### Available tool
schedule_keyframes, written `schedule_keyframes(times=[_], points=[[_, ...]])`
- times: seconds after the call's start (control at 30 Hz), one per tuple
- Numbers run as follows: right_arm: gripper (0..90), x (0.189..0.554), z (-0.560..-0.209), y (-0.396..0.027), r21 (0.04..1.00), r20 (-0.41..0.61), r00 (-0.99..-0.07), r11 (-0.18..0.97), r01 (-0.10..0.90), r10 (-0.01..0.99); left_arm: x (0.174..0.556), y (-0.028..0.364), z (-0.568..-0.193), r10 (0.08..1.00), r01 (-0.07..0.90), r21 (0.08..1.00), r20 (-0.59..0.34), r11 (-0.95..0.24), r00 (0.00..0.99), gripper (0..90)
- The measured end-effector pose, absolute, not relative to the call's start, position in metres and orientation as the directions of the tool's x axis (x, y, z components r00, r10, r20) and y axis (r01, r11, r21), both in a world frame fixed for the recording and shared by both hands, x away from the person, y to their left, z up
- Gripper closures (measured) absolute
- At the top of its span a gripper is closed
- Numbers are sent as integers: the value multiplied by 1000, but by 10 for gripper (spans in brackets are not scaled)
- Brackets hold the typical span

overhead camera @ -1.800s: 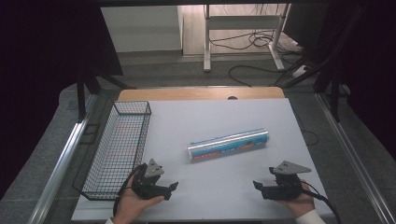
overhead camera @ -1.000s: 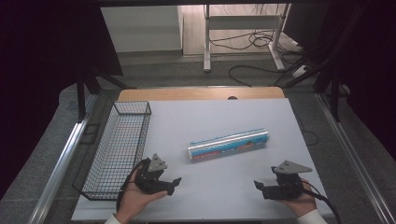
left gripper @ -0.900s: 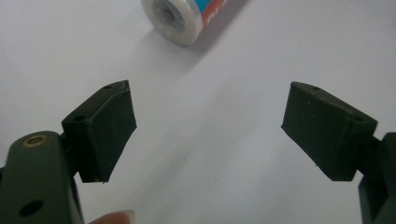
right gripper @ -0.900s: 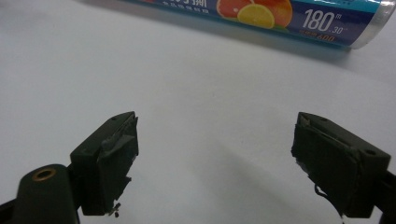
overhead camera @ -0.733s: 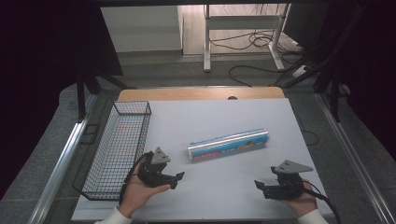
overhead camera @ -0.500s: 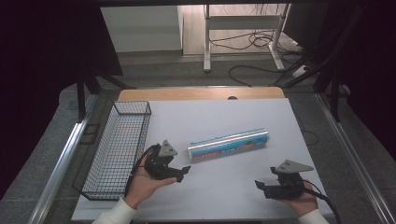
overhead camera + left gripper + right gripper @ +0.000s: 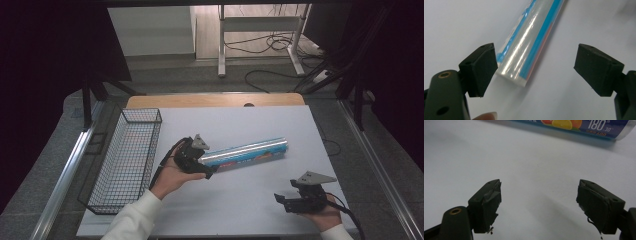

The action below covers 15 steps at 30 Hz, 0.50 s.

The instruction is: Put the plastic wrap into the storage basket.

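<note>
my left hand-held gripper (image 7: 209,173) has travelled up from the near edge of the tabletop (image 7: 250,210) toward the middle since the earlier frame, while my right hand-held gripper (image 7: 280,199) has stayed parked near the near right corner. the wrapped roll (image 7: 247,152) has not shifted; it lies flat across the middle of the tabletop, its long axis running roughly left to right, well clear of the wire basket (image 7: 129,155) standing along the left edge.

i judge this as the approach step, just short of a grasp. in the left gripper view the jaws stand wide apart and released, and the near end of the roll (image 7: 524,57) sits between them, closer to the left pad (image 7: 480,72) than to the right one; i cannot tell whether that pad touches the wrapper. the next move calls for me to ease forward a little, centre the roll's end between the pads, then close.

the right hand-held gripper (image 7: 541,207) is also released, jaws wide apart over bare tabletop, with the roll's printed side (image 7: 586,125) well apart from it, ahead.
</note>
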State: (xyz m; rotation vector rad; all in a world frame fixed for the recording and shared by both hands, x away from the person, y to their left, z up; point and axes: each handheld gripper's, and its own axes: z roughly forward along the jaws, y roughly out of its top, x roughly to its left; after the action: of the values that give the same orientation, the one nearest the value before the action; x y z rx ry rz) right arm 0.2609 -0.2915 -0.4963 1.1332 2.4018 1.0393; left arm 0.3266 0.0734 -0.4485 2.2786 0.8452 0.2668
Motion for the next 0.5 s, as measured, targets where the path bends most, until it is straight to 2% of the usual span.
schedule_keyframes(times=[0.5], points=[[208, 262, -498, -294, 718, 43, -641, 422, 553, 766, 370, 32, -449, 550, 442, 645, -40, -624, 834, 197]])
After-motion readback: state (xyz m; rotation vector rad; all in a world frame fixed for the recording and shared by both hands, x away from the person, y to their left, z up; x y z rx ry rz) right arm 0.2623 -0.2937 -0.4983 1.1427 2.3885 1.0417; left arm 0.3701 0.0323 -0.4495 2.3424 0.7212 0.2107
